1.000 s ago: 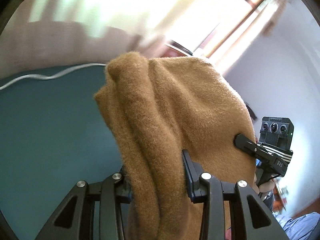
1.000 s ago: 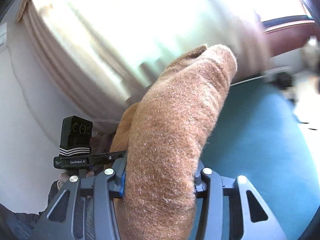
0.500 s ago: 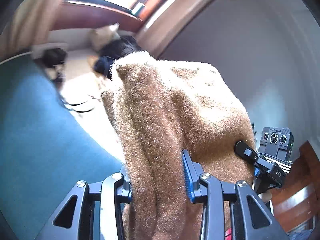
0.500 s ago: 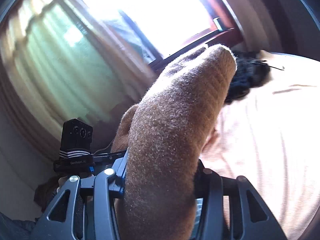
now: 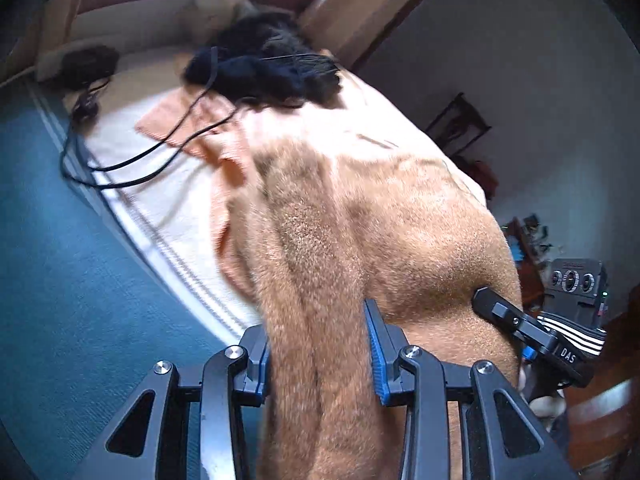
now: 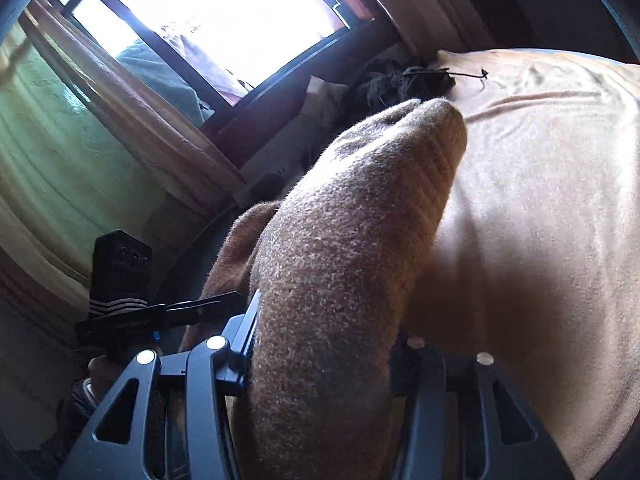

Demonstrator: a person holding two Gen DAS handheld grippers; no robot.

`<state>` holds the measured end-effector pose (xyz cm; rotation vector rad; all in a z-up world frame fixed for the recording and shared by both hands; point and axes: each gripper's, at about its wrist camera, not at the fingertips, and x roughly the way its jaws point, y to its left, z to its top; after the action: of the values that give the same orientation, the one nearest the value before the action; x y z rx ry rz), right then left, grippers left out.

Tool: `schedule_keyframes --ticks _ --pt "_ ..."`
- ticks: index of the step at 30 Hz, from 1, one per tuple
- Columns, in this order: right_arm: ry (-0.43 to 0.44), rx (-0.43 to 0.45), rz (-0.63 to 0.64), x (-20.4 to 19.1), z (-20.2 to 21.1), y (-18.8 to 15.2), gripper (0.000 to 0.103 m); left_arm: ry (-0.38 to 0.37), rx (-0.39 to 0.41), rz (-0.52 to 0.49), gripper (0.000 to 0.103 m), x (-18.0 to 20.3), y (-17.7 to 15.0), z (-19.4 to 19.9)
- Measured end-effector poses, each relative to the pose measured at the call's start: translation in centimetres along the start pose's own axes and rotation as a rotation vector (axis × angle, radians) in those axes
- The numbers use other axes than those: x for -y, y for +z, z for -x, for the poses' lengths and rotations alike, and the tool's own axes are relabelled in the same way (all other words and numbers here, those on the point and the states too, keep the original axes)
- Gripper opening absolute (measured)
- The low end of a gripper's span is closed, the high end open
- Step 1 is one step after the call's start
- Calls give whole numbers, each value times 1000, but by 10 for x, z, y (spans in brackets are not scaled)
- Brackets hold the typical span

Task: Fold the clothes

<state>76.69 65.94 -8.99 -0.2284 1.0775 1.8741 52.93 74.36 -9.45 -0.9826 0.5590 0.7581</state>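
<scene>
A thick brown fleece garment (image 5: 360, 220) hangs bunched between both grippers. In the left wrist view my left gripper (image 5: 318, 344) is shut on a fold of it, blue pads pressed into the pile. One finger of my right gripper (image 5: 500, 312) bites into the same cloth at the right. In the right wrist view my right gripper (image 6: 324, 344) is shut on a fat roll of the garment (image 6: 352, 240), which hides the right finger's pad. The left gripper's finger (image 6: 200, 306) shows at the left. The garment's lower part is hidden below both views.
Below lies a bed with a peach cover (image 5: 360, 92) (image 6: 540, 200). A black clothing pile (image 5: 272, 64) and a black cable (image 5: 160, 152) lie at its far end. A teal blanket (image 5: 60, 260) and white striped cloth (image 5: 168, 208) lie left. A window (image 6: 224, 20) stands behind.
Both grippers have swung sideways and down with the garment, from the curtain and teal blanket to above the peach bed cover. Both grips on the cloth look unchanged.
</scene>
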Motion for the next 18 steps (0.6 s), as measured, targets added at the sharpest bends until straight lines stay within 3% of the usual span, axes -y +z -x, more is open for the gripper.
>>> schedule_keyframes --ticks 3,5,7,13,15,18 --pt "-75 -33 2 16 -9 3 57 24 36 -18 45 -3 -2 4" --pt "-113 -35 1 15 -7 4 61 81 57 -70 52 4 -3 11" --pt "-188 -38 21 11 -5 8 68 144 81 -128 52 14 -6 20" --pt "-554 61 242 -37 28 0 75 251 177 -301 52 51 -30 67" --pt "-567 101 317 -56 37 -1 78 232 188 -344 52 63 -42 77" --pt "-494 76 355 -70 36 -3 78 212 162 -397 52 76 -59 80"
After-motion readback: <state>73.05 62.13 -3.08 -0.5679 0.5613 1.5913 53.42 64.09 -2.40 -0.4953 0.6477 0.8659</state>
